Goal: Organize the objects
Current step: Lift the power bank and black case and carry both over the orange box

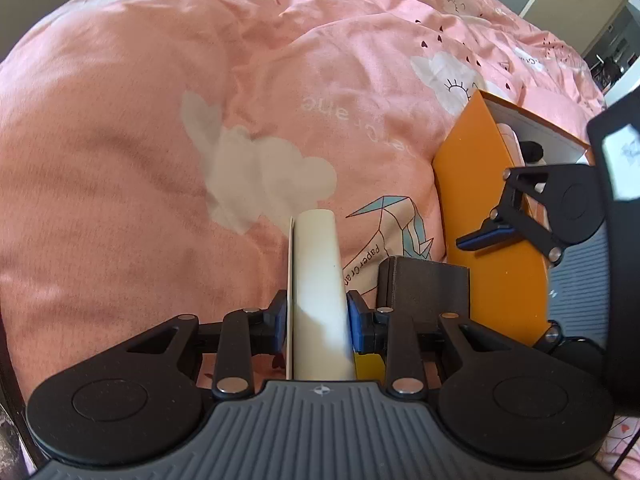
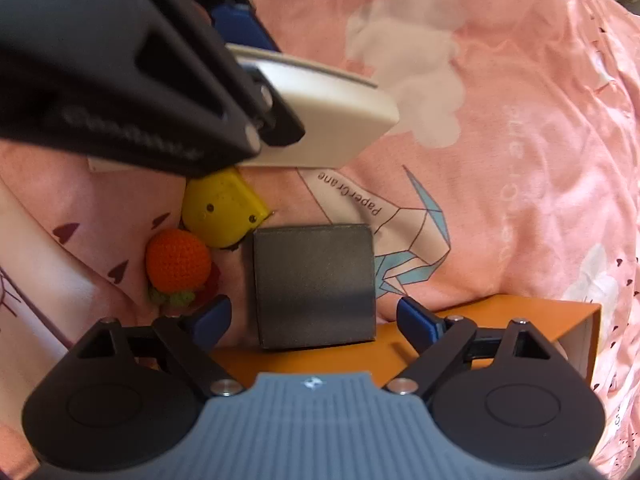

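One Dark Block Sat Right Between the Open Claw Tips

One dark grey block [image 2: 314, 286] lay on the pink bed cover [image 2: 500, 200], its near edge touching the orange box [image 2: 520, 316]. It sat straight ahead of the right claw [image 2: 314, 320], whose blue tips stood wide apart, one on each side, not touching it. The right claw was nearer. The left claw [image 1: 318, 326] was clamped on a white case [image 1: 318, 292], held above the yellow tape measure [image 2: 220, 212] and knitted strawberry [image 2: 178, 264].
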The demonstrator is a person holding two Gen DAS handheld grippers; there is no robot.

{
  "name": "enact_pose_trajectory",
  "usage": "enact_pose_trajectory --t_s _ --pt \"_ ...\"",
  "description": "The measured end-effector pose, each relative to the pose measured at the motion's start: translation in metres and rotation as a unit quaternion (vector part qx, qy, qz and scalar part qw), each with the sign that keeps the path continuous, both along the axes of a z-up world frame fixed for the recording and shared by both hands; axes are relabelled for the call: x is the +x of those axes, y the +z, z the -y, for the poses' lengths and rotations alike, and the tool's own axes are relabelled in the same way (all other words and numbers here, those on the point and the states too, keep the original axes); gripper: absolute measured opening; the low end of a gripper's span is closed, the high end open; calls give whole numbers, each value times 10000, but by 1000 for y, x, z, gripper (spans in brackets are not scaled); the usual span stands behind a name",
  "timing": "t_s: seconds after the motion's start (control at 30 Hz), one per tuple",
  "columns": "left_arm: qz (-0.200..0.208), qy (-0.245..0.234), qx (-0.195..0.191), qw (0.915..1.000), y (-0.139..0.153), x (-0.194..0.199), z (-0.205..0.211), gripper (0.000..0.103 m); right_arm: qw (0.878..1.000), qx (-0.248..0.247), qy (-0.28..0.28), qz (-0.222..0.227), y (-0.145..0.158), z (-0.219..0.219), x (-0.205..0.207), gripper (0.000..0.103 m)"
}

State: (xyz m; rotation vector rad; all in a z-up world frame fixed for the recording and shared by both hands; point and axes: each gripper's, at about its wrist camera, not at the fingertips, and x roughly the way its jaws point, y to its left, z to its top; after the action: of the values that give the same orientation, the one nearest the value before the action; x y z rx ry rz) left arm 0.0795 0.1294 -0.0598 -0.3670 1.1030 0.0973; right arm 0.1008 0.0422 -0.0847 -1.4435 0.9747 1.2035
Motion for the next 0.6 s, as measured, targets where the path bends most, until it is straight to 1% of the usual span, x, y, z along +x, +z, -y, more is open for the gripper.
enact_pose_trajectory --t_s 0.1,0.2,0.3,0.43,0.53,0.6 --pt "-2 89 -180 9998 -2 -1 -6 34 9995 -298 83 -13 -10 -4 0 90" --pt "6 104 -238 9997 -3 -2 -8 34 9986 -495 165 23 -18 -6 1 90" --pt "3 146 -316 9994 -5 -2 -11 34 9982 -565 188 106 -22 -9 3 90" --pt "17 199 -436 9989 -5 -4 -15 34 9976 -675 128 -93 -26 -11 5 90" --pt "28 214 -481 9986 -6 -5 -16 34 9971 -753 94 -102 -31 -8 8 90" --pt "29 235 -528 9983 -6 -5 -17 34 9977 -631 32 -241 -27 -7 10 90"
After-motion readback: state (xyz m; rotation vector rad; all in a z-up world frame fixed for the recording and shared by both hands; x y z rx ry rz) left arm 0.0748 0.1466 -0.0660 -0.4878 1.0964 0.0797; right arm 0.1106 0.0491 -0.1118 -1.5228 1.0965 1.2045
